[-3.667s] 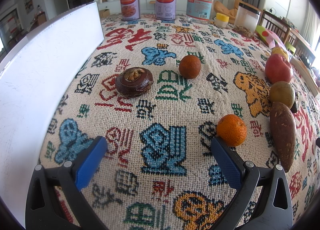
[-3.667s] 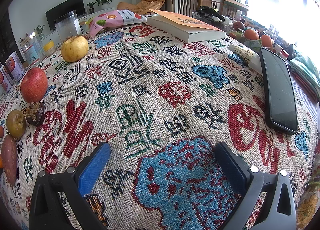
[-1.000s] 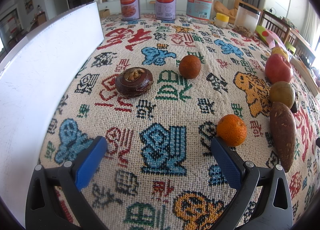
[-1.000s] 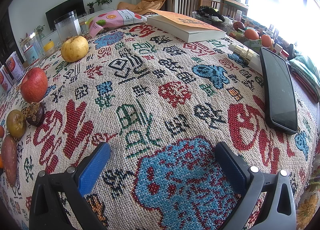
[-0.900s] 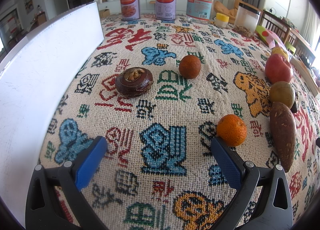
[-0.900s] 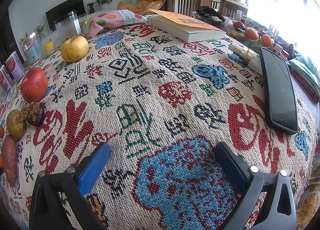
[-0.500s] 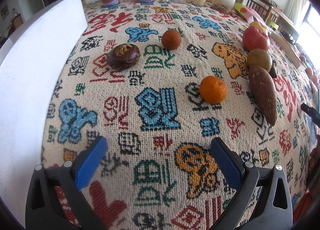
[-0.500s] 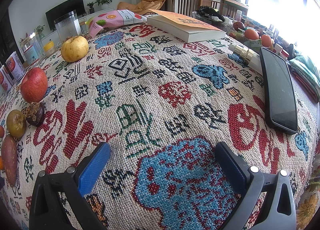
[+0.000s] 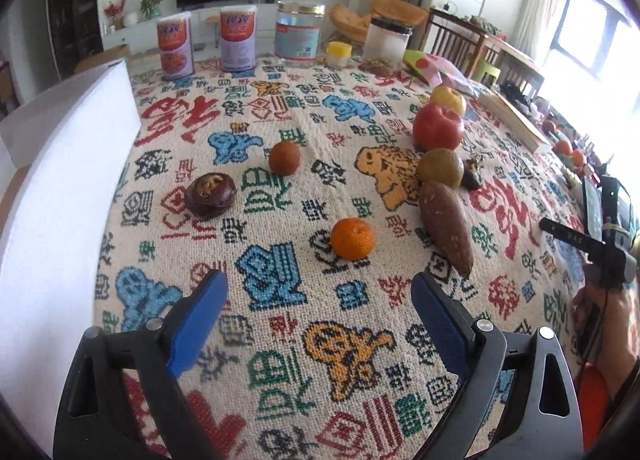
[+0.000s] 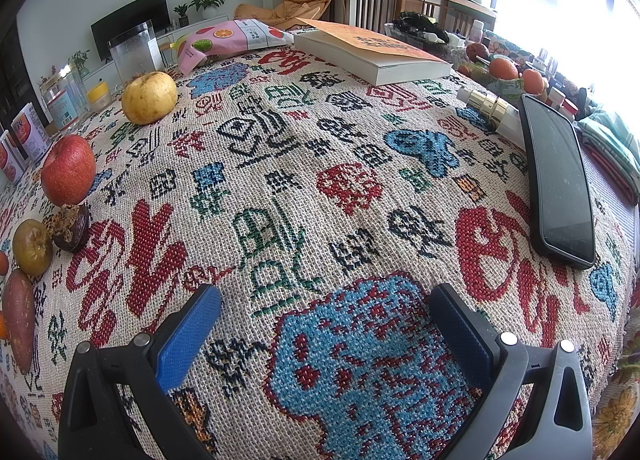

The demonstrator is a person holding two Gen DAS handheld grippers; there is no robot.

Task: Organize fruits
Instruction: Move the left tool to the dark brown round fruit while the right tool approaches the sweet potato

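Note:
On the patterned cloth, the left wrist view shows an orange tangerine [image 9: 353,239], a sweet potato [image 9: 446,227], a dark mangosteen [image 9: 210,195], a brown-orange round fruit [image 9: 284,157], a greenish-brown fruit [image 9: 440,168], a red apple [image 9: 438,127] and a yellow apple [image 9: 447,98]. My left gripper [image 9: 316,302] hovers above the cloth short of the tangerine; its jaws are closing with nothing between them. My right gripper [image 10: 326,310] stands open over bare cloth, with the red apple [image 10: 68,170], yellow apple [image 10: 149,97] and sweet potato [image 10: 19,318] far to its left.
A white box [image 9: 60,188] borders the left side. Cans [image 9: 175,45] and jars [image 9: 299,36] line the far edge. A book [image 10: 372,50], a black phone [image 10: 558,180] and a snack bag [image 10: 228,38] lie beyond the right gripper. A person's hand [image 9: 600,316] shows at right.
The left gripper has risen and turned, so more of the table and the person's other hand come into view; its fingers have drawn slightly together. The right gripper has stayed put.

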